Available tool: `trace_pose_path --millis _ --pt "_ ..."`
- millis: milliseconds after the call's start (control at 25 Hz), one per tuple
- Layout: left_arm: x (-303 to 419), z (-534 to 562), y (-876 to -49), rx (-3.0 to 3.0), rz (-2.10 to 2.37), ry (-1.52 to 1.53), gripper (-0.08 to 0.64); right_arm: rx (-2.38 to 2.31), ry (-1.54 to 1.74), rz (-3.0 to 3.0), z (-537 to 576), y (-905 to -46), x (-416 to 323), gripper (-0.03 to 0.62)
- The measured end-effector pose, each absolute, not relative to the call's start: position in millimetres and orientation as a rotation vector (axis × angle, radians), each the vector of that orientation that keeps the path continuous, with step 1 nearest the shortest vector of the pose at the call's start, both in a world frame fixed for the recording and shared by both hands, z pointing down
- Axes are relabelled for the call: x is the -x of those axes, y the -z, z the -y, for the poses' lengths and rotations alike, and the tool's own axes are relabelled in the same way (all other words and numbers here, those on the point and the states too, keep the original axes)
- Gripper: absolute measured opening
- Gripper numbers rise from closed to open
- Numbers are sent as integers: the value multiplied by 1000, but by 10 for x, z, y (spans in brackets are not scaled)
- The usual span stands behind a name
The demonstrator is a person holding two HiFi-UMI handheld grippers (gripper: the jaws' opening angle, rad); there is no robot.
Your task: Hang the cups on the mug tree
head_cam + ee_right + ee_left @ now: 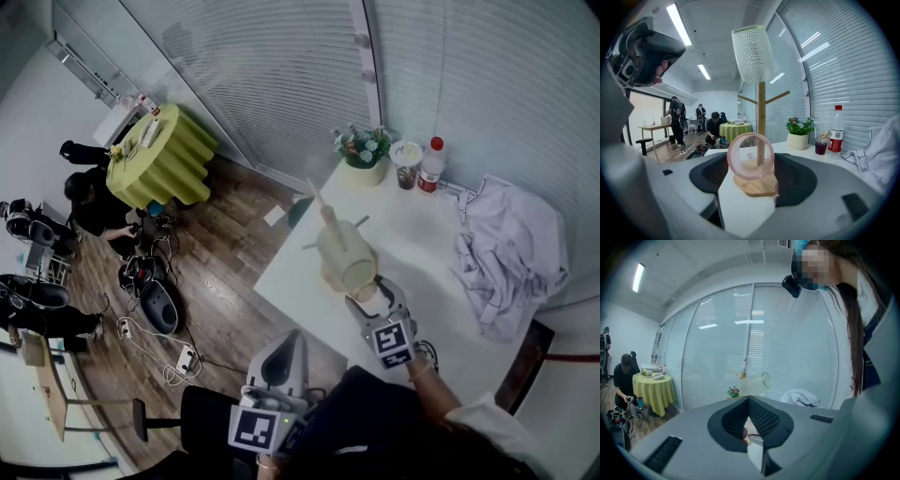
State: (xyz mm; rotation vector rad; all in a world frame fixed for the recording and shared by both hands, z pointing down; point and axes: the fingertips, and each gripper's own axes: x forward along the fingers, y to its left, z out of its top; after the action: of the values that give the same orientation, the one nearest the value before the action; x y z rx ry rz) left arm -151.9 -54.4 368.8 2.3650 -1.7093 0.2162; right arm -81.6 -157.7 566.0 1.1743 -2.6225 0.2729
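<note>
White table (422, 239), mug tree (761, 108) standing on it on a round wooden base, potted flowers (364, 155), drink cup (407, 167) and red-capped bottle (431, 166) at the far edge, crumpled white garment (511, 253) on the right side.

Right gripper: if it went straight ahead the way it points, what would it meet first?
Probably the mug tree: the pink cup held in the right gripper lines up with its upright post, just above the wooden base. Depth is unclear.

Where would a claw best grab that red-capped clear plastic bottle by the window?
Probably around the straight middle of the red-capped clear plastic bottle, coming in level from the open table side. It stands upright, the window blinds are right behind it, and a cup of dark drink crowds one side.
</note>
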Motion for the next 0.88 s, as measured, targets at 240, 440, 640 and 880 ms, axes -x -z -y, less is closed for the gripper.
trace_pose_path --millis 240,440,640,880 --pt "1575 504 -3646 -2360 1730 -188 0 -1175 -265 2592 1580 -5679 790 322" --pt "1616 464 -3638 -2359 1728 -166 0 -1188 -262 2558 1574 -5688 733 325" --pt "1669 434 -3641 -2366 1713 -140 0 -1222 -284 2525 1531 -5705 650 331" --pt "1711 403 -3632 -2392 1679 -105 0 -1255 -281 2491 1436 -5696 602 331"
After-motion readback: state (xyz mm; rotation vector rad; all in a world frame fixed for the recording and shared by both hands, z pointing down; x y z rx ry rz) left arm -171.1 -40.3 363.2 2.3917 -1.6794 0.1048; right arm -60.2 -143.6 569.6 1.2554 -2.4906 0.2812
